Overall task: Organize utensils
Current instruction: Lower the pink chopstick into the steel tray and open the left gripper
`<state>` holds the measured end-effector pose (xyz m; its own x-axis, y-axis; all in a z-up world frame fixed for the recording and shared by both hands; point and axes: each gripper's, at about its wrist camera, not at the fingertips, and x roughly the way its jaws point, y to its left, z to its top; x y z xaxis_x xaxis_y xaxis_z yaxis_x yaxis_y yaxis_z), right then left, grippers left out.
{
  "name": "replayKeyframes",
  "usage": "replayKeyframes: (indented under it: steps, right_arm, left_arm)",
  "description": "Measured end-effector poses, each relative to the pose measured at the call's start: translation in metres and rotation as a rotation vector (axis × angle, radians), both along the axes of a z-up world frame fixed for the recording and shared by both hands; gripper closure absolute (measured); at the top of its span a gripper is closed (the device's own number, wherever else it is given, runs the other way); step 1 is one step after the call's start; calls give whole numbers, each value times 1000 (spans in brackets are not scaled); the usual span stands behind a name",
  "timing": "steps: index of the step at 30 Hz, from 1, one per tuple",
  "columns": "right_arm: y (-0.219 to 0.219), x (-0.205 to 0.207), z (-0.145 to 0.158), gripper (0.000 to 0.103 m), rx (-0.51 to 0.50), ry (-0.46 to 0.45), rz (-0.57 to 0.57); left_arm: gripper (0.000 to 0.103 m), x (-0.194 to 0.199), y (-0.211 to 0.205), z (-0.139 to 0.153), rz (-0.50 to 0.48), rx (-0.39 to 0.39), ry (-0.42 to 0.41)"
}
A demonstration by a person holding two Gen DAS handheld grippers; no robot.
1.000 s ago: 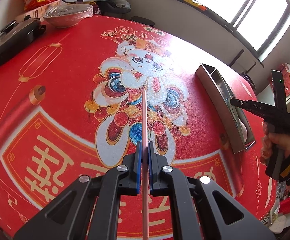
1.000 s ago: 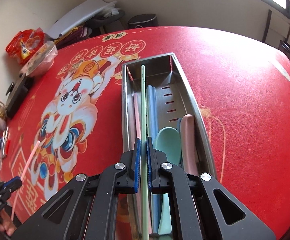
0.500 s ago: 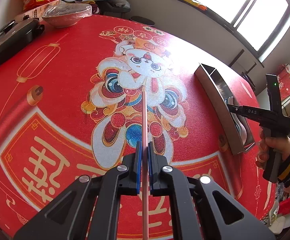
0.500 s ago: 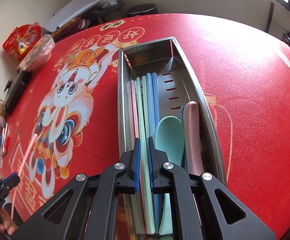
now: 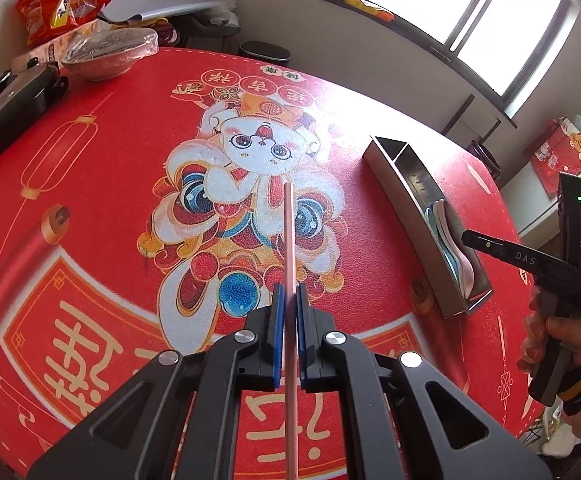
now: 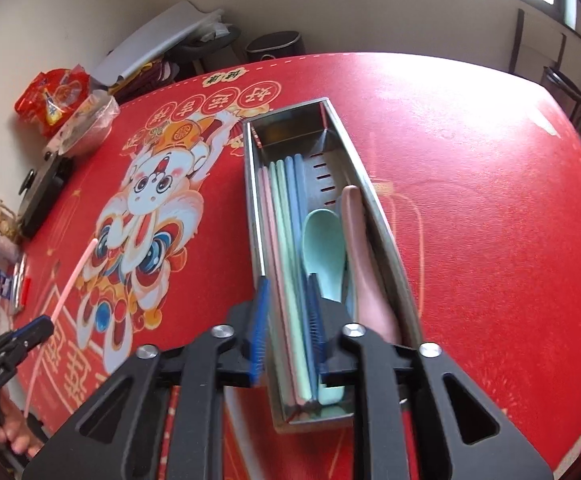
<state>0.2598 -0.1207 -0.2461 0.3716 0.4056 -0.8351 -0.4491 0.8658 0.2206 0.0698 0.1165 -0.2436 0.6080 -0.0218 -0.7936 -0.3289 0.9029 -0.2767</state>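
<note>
Since the earlier frame the green chopstick (image 6: 290,280) has been released by the right gripper (image 6: 288,320) and is now seen lying in the metal utensil tray (image 6: 386,232) among the other chopsticks; earlier it was pinched between shut jaws. The right gripper's jaws are opening, hovering over the tray's near end, with nothing pressed by the pads. A pink chopstick (image 5: 289,240) is clamped between the blue pads of the left gripper (image 5: 289,312), jaws closed tight on it, its tip pointing out over the red printed tablecloth (image 5: 90,184). The chopstick is held above the cartoon figure, well apart from the tray. In the tray, pink, green and blue chopsticks are laid lengthwise on the left side; a mint spoon (image 6: 324,248) and a pink spoon (image 6: 356,240) are laid on the right. A covered bowl (image 5: 106,56) and a dark appliance (image 5: 10,104) are seen at the far edge of the table.
</note>
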Motion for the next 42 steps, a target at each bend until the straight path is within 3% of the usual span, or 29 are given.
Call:
replayKeyframes:
  steps: [1, 6, 8, 11, 12, 13, 20, 28, 34, 42]
  right_arm:
    - [-6, -3, 3, 48, 7, -18, -18]
    - [-29, -6, 6, 48, 41, -19, -70]
    - [-36, -6, 8, 45, 8, -42, -98]
    - [-49, -6, 9, 31, 13, -50, -116]
    - [-53, -6, 9, 18, 16, -48, -119]
    - [-57, -5, 10, 15, 17, -47, -121]
    - [-88, -5, 14, 15, 29, -49, -135]
    - [-130, 10, 14, 15, 2, -38, -141]
    - [-153, 28, 19, 15, -13, -43, -135]
    - [-165, 40, 25, 15, 3, -48, -124]
  left_arm:
    - [97, 2, -2, 2, 0, 6, -3]
    - [97, 15, -15, 13, -20, 3, -6]
    - [97, 22, -23, 18, -28, -3, -10]
    - [97, 35, -37, 23, -37, -8, -10]
    - [97, 40, -41, 24, -39, -8, -7]
    - [97, 45, -47, 25, -42, -14, -5]
    - [97, 93, -84, 20, -32, -102, 5]
    - [97, 145, -123, 2, 47, -211, 1]
    - [97, 167, -128, -15, 145, -225, 25]
    - [97, 186, -127, -26, 218, -187, 69]
